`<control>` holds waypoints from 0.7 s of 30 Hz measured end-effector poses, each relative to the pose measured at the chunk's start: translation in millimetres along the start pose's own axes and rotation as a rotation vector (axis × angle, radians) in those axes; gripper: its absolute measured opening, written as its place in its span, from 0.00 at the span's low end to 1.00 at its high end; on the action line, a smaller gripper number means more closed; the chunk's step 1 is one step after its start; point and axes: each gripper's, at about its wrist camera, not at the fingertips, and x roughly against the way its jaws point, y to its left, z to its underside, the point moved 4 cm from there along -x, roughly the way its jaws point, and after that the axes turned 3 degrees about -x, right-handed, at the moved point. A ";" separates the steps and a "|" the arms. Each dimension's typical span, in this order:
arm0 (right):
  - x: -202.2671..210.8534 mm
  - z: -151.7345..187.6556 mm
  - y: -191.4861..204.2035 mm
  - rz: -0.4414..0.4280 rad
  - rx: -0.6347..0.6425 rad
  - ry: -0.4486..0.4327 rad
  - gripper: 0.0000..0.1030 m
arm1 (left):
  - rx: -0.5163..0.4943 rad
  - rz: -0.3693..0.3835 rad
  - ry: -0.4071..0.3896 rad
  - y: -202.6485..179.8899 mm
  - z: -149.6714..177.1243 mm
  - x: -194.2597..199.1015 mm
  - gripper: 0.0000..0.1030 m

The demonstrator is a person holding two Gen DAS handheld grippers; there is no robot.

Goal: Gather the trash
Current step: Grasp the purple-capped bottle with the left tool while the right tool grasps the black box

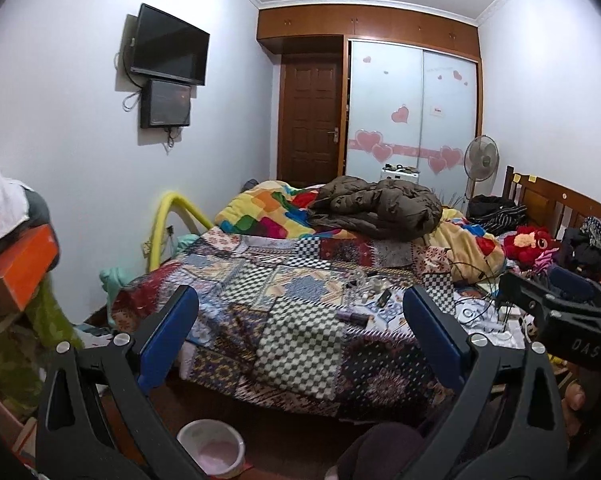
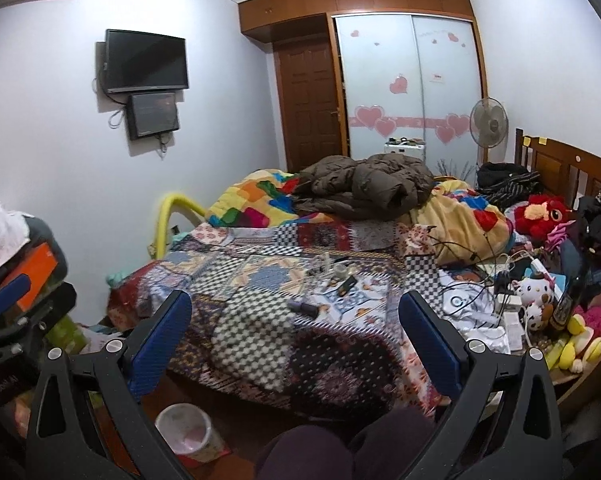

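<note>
Small bits of trash lie on the patchwork bedspread: clear wrappers and a small roll, a dark flat packet and a dark tube. They also show in the right wrist view: the roll, the packet, the tube. A white bin with a pink liner stands on the floor at the bed's foot, also in the right wrist view. My left gripper is open and empty, short of the bed. My right gripper is open and empty too.
A brown coat and colourful quilt lie further up the bed. Cables, chargers and plush toys crowd the bed's right side. Boxes and bags are stacked at left. The right gripper shows in the left wrist view.
</note>
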 end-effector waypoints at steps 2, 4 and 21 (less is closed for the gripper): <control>-12.8 -6.5 -12.3 0.023 0.003 -0.001 1.00 | 0.005 0.016 -0.003 -8.0 -8.1 -18.9 1.00; -27.2 -13.4 -24.7 0.055 0.018 -0.001 1.00 | 0.002 0.028 -0.005 -15.3 -14.0 -36.1 1.00; -180.6 -19.4 -111.0 0.053 0.134 0.206 1.00 | 0.070 0.087 0.230 -61.8 2.2 -243.8 0.88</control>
